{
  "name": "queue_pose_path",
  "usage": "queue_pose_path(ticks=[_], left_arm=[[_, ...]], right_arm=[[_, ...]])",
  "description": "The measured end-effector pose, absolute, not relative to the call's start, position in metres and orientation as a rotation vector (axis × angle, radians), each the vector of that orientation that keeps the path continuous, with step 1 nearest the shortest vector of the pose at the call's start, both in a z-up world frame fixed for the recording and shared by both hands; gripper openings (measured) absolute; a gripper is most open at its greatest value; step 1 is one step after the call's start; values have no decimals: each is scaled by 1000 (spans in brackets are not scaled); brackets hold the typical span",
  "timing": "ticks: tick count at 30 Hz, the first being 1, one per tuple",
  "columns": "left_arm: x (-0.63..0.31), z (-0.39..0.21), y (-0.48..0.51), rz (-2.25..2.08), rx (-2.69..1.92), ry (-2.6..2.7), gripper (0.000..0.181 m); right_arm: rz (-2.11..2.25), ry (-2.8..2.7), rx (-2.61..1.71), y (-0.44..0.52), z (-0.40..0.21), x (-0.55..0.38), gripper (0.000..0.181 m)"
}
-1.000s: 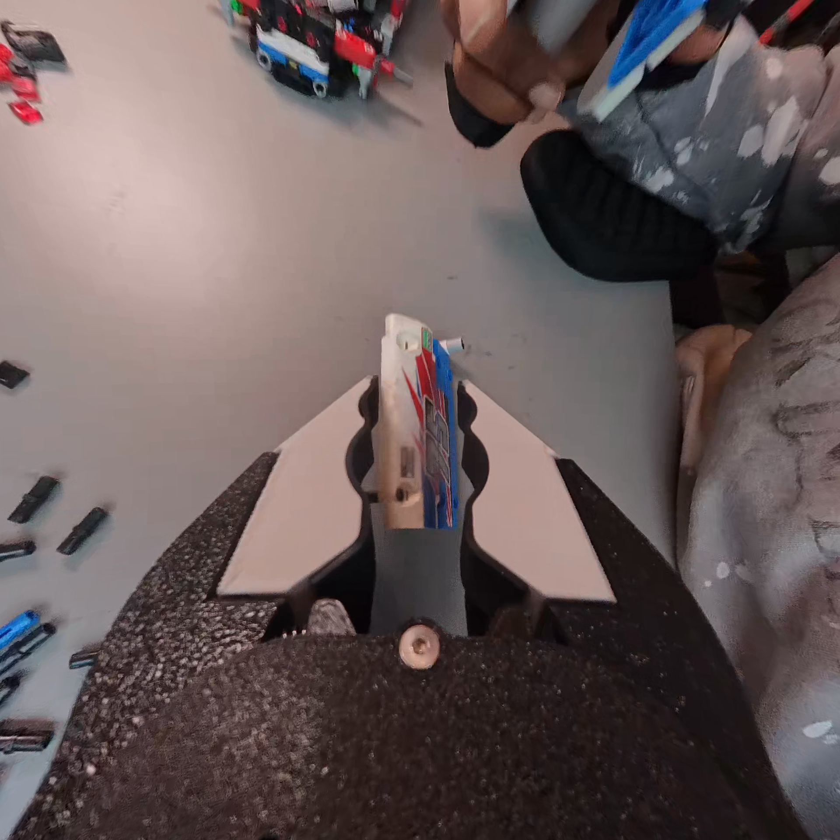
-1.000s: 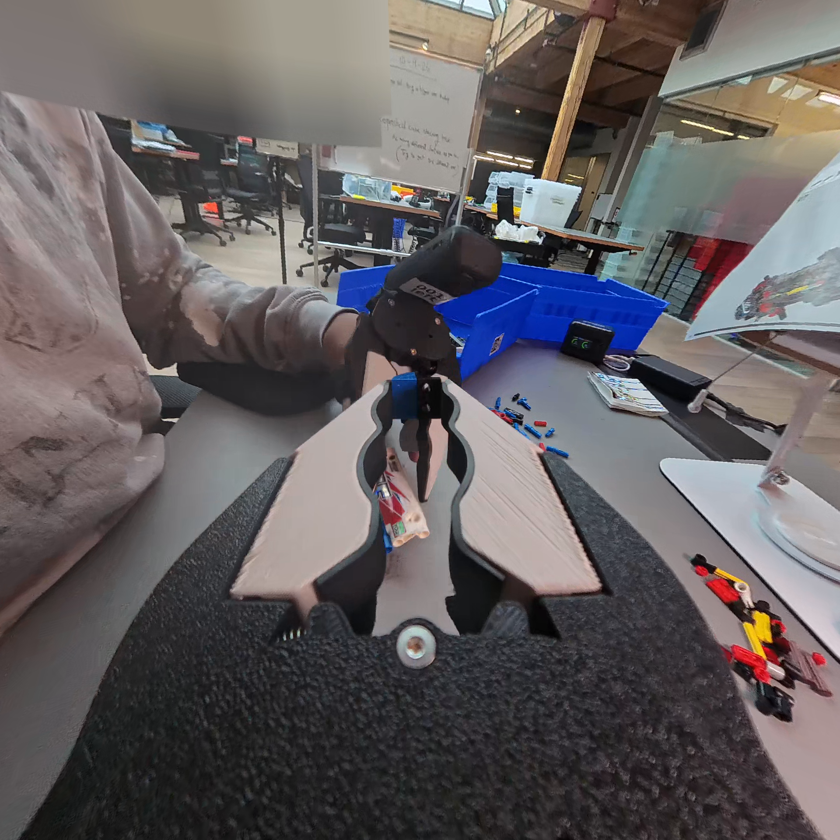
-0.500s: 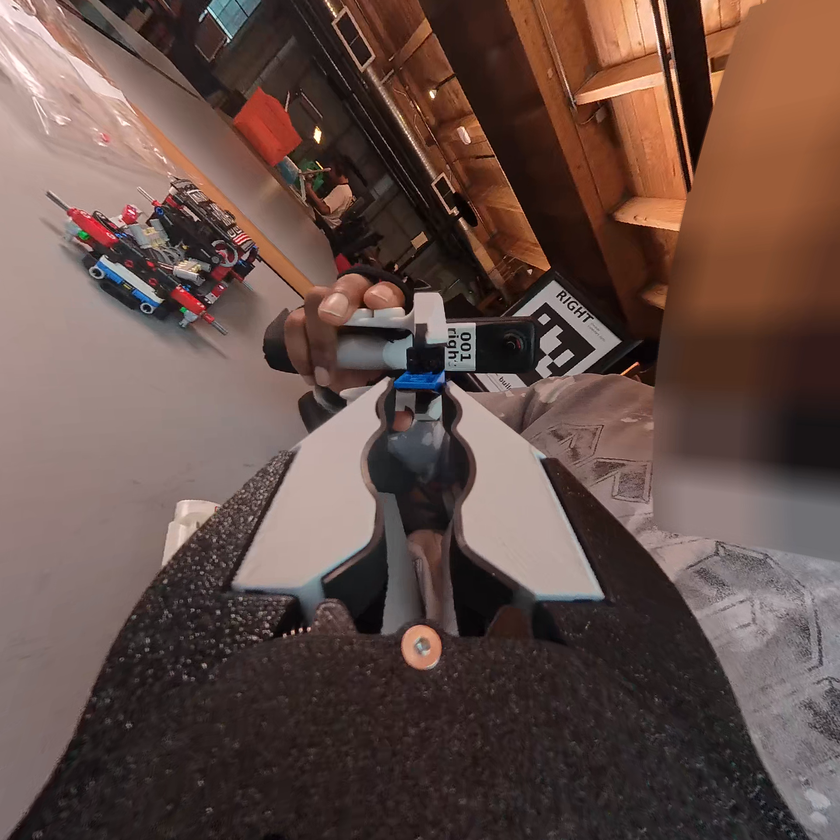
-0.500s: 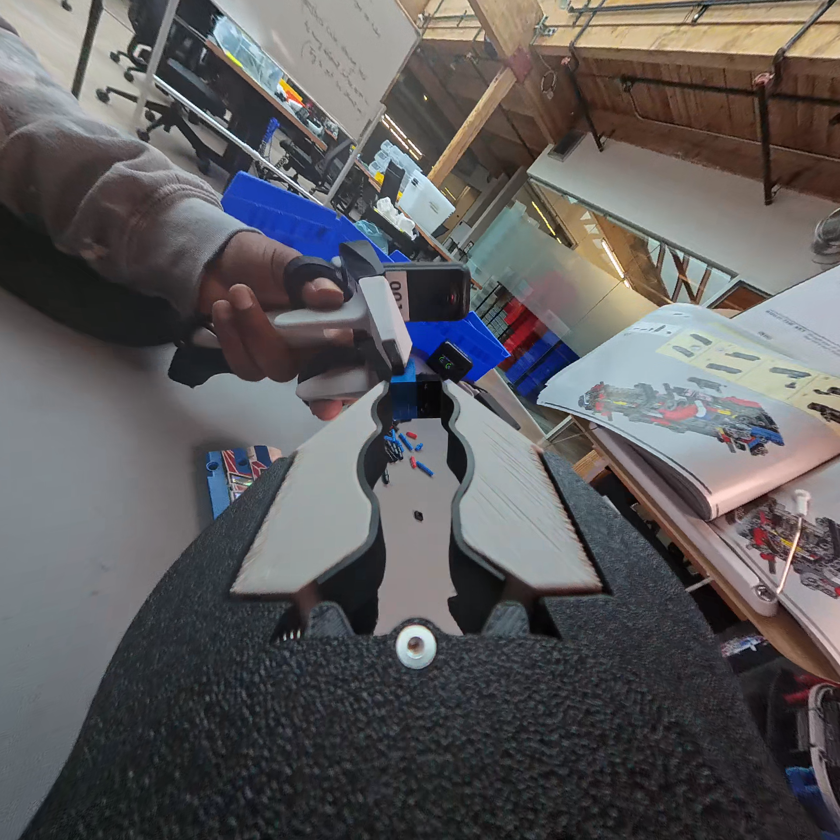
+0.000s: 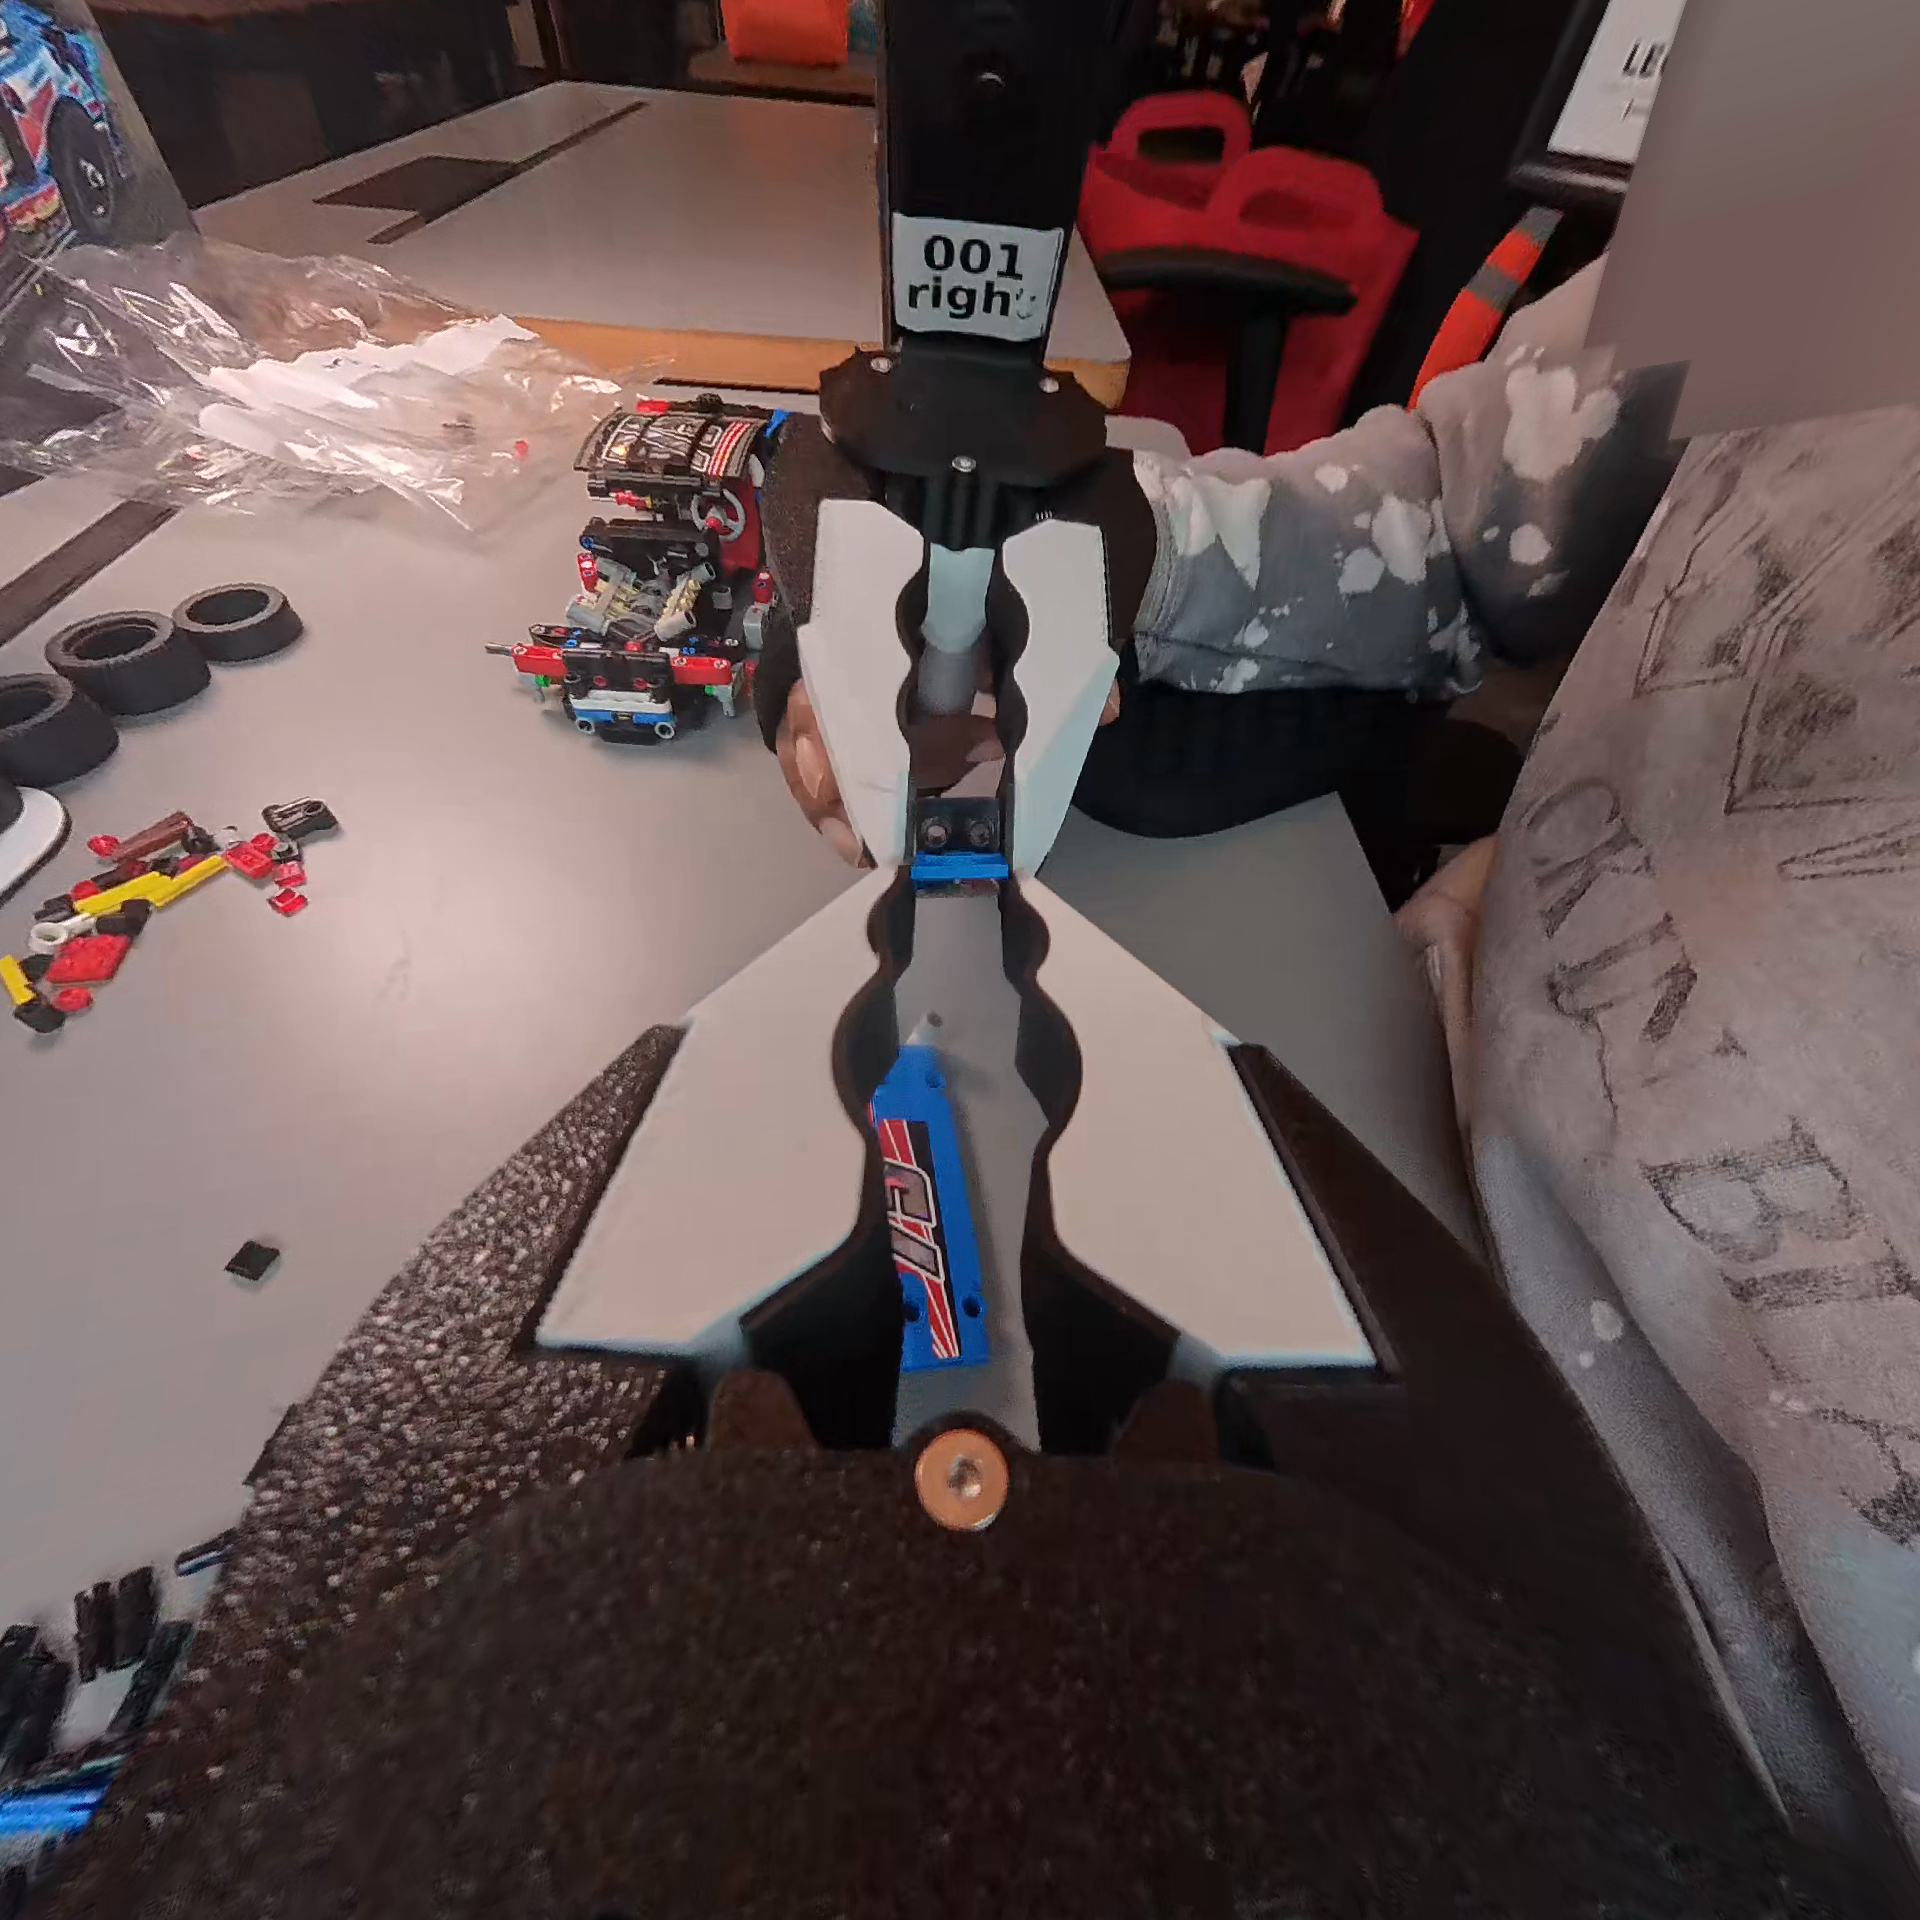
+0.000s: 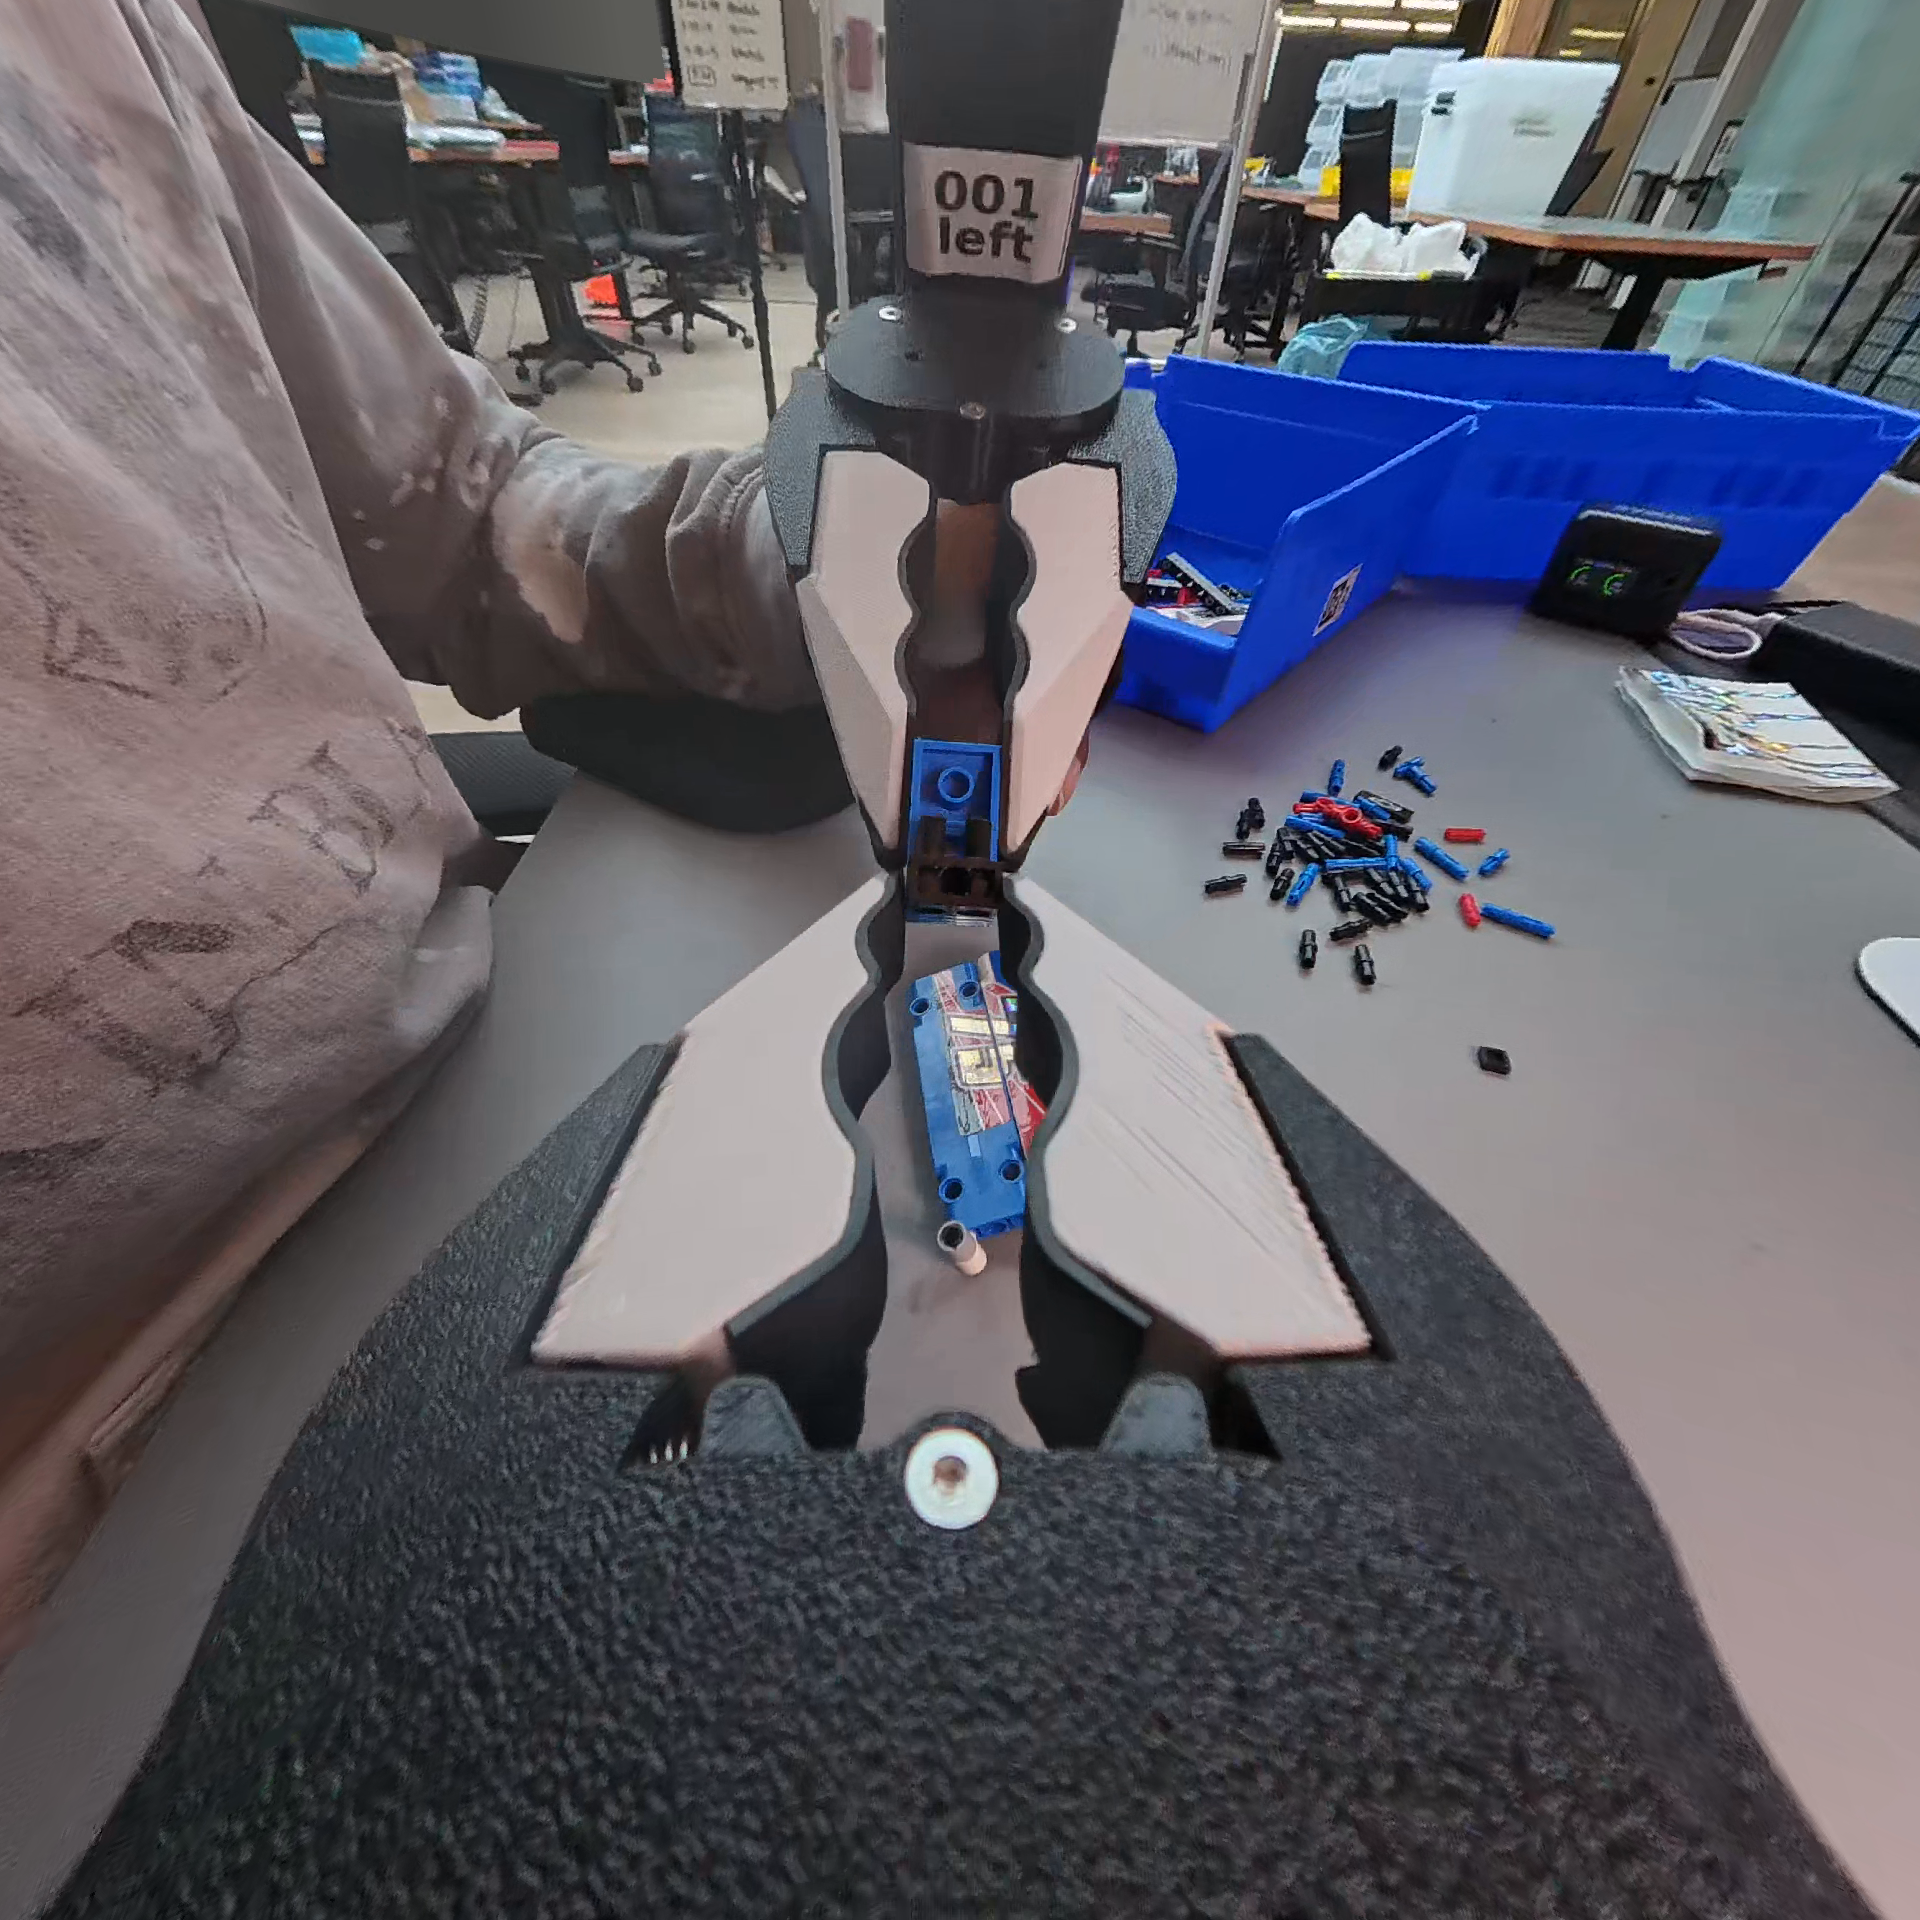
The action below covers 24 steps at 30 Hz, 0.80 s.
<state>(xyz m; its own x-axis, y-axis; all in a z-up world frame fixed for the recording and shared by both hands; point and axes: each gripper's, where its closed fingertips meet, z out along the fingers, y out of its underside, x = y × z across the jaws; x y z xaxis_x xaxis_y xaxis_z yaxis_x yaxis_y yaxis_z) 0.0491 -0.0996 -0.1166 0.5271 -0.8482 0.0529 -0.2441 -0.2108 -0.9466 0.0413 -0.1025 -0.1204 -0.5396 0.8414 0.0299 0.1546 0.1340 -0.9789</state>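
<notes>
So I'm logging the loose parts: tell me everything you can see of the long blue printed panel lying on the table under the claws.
The blue panel is a long, narrow plastic building-toy piece lying flat on the grey table, lengthwise below the gap of both claws, held by neither. One view shows a blue face with red and white stripe print and small holes near its end; the other shows round pin holes and red print. A short pale tube sticks out at one end. Both claws' fingers hide its side edges.

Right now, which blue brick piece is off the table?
The small blue plate, pinched between the two meeting grippers. The long blue stickered panel lies flat on the table beneath; blue pins lie scattered aside.
</notes>
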Motion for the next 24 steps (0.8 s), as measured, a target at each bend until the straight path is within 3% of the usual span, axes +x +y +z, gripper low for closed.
queue_pose_path(ticks=[24], left_arm=[[39,-80,-100,-964,-1629,719,14]], right_arm=[[1929,-1498,-1030,-101,-78,34,15]])
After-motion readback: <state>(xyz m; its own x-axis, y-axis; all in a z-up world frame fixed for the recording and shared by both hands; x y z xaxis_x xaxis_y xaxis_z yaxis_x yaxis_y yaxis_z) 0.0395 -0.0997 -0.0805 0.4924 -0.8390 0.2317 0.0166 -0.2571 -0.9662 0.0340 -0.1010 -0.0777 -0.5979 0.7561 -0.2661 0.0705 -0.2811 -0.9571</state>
